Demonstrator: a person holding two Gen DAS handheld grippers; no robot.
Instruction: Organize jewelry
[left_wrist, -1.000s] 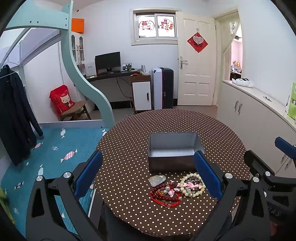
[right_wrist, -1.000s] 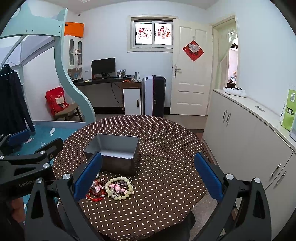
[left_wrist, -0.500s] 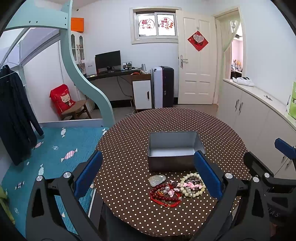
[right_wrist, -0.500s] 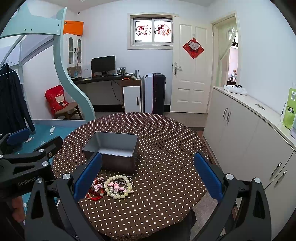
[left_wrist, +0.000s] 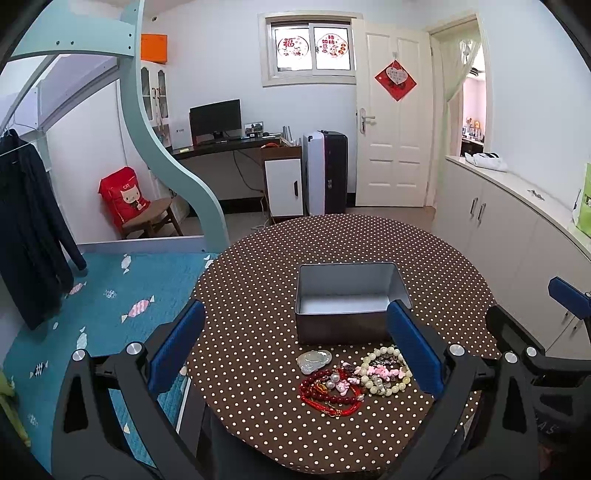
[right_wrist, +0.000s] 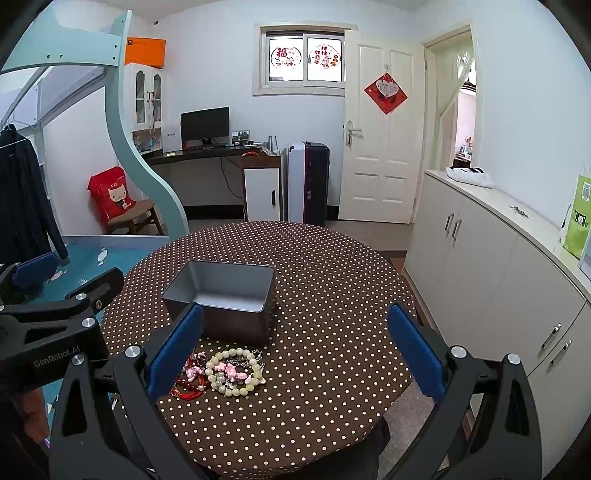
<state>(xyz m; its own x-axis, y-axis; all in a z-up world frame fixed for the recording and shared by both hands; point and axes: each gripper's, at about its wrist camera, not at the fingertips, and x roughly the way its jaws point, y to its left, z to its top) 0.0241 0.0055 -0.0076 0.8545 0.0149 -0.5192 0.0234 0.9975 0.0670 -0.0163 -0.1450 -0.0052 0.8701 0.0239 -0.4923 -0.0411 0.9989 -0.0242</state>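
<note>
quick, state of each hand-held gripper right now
Left hand-held gripper: open, holding nothing.
Right hand-held gripper: open, holding nothing.

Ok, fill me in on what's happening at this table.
A person holds a tool in each hand over the polka-dot table. Left tool and right tool are both open and empty. The jewelry pile lies untouched in front of the empty metal tin. Nothing is sorted yet.
</note>
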